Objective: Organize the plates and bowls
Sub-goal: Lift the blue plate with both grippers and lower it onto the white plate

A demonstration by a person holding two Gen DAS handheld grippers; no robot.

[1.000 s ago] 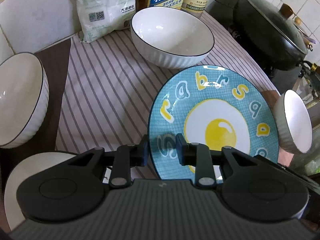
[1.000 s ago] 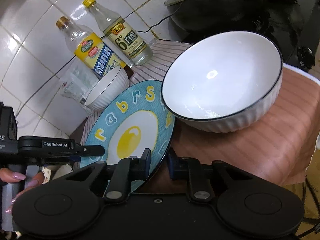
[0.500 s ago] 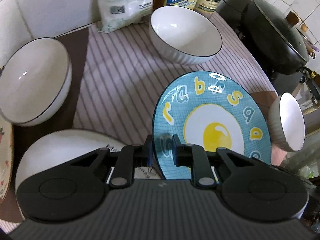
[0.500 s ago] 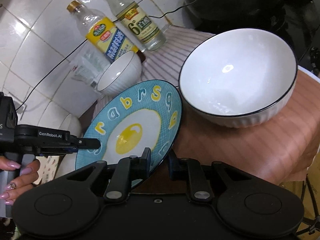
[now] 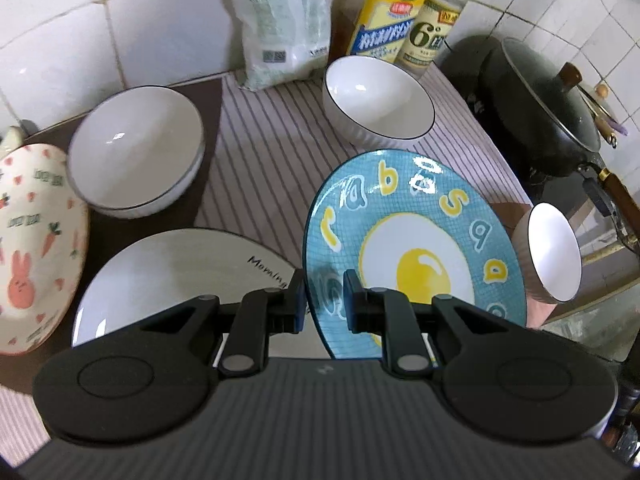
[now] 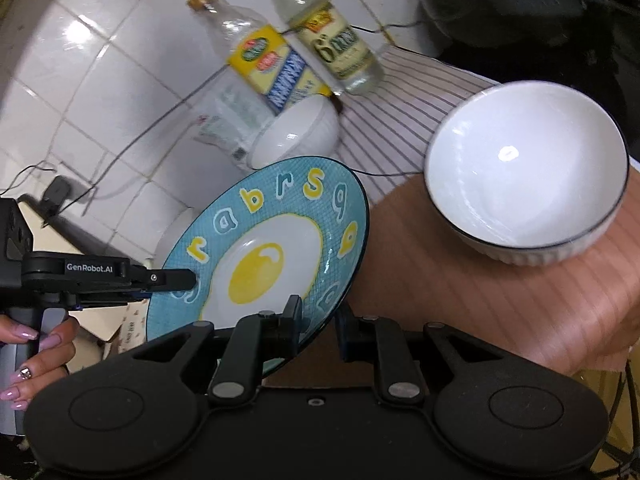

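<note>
A blue plate (image 5: 416, 248) with a fried-egg picture and letters is held tilted in the air by both grippers. My left gripper (image 5: 323, 300) is shut on its left rim. My right gripper (image 6: 318, 320) is shut on its near rim (image 6: 320, 304); the plate also shows in the right wrist view (image 6: 260, 248). Below left lie a white "Morning" plate (image 5: 176, 272), two stacked white bowls (image 5: 136, 152) and a bunny plate (image 5: 32, 240). Another white bowl (image 5: 376, 100) sits at the back, one more (image 5: 554, 252) at the right (image 6: 528, 176).
A striped cloth (image 5: 272, 152) covers the counter. A white bag (image 5: 284, 20) and two bottles (image 5: 432, 28) stand against the tiled wall. A black lidded wok (image 5: 548, 96) sits on the stove at the right. A brown mat (image 6: 460, 300) lies under the right bowl.
Both grippers have lifted the blue plate up and back toward the left. More of the left side has come into view: the Morning plate, stacked bowls and bunny plate.
</note>
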